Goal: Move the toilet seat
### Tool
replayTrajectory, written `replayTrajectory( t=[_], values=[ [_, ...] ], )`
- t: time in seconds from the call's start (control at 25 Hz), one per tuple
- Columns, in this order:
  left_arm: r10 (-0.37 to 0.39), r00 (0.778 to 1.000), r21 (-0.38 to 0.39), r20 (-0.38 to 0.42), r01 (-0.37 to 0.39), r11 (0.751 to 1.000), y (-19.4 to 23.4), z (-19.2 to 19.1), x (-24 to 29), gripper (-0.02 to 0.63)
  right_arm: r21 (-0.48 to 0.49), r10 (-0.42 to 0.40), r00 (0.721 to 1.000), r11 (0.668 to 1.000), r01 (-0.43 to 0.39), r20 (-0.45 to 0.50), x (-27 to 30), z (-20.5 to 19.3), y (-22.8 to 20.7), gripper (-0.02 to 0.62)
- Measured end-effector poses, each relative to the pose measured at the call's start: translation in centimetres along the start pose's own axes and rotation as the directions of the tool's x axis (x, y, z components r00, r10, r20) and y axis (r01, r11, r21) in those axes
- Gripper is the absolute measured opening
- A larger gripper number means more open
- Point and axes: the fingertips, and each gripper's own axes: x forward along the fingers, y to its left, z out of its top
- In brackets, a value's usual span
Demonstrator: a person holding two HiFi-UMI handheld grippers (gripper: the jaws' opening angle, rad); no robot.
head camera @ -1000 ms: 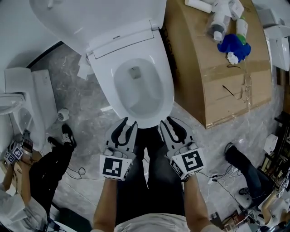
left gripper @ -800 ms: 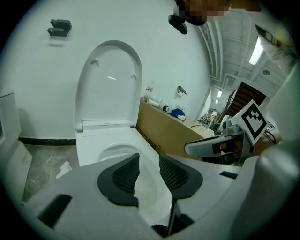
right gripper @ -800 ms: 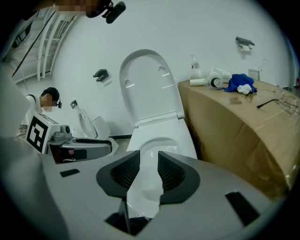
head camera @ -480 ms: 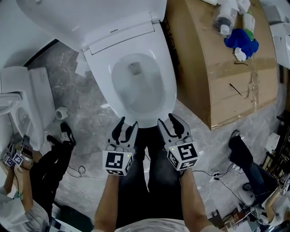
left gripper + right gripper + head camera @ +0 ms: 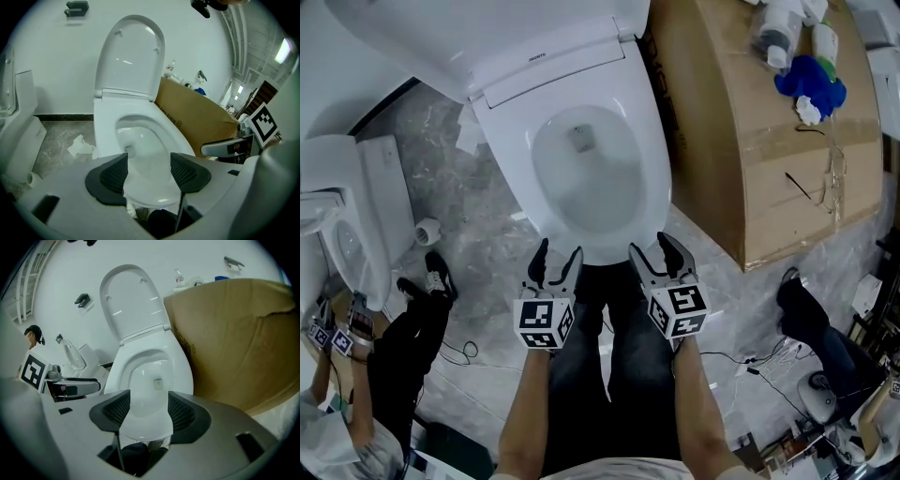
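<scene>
Working with two grippers here, both held low at the front of the toilet. Opening the jaws of the left gripper (image 5: 559, 255), pads spreading, gripping nothing, with only the bowl's front edge showing beyond the gap. Doing the same on the right gripper (image 5: 652, 249): jaws opening, pads bare, pressing on nothing. Pointing both pairs of tips at the one toilet seat (image 5: 654, 178), lying down flat on the bowl, just ahead of the grippers. Looking past it to one lid (image 5: 441, 37), standing raised behind the seat. Taking in one cardboard box (image 5: 741, 141) just beside the toilet on the right, carrying a few bottles (image 5: 778, 28) and one blue object (image 5: 811, 84) on top. Swinging left: finding one second white toilet (image 5: 356, 206), one paper roll (image 5: 427, 231) on the marble floor (image 5: 478, 244), and one crumpled tissue (image 5: 469, 141) near the base.
</scene>
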Motion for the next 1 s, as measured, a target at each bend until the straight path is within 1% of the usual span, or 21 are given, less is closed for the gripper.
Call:
replayTrajectory(
  t=[0.2, 0.52, 0.68, 0.84, 1.0],
  values=[
    [0.044, 0.999, -0.049, -0.026, -0.046, 0.998, 1.4, -2.0, 0.6, 0.316, 0.015, -0.008, 0.999, 1.000, 0.008, -0.033, 1.0, -1.6, -0.6, 0.264],
    [0.063, 0.996, -0.107, -0.063, -0.070, 0.992, 2.5, -4.4, 1.4, 0.351, 0.047, -0.035, 0.996, 0.998, 0.039, -0.078, 2.6, -3.7, -1.8, 0.327],
    [0.075, 0.994, -0.126, -0.084, -0.085, 0.988, 3.0, -5.4, 1.8, 0.364, 0.077, -0.061, 0.992, 0.995, 0.069, -0.108, 3.2, -4.8, -2.7, 0.362],
    [0.079, 0.992, -0.143, -0.094, -0.092, 0.985, 3.5, -6.0, 2.2, 0.374, 0.112, -0.085, 0.988, 0.989, 0.100, -0.127, 3.6, -5.9, -3.9, 0.374],
    [0.073, 0.992, -0.150, -0.103, -0.088, 0.985, 3.6, -6.5, 2.7, 0.378, 0.147, -0.070, 0.987, 0.985, 0.091, -0.142, 4.5, -6.8, -4.7, 0.377]
  ],
)
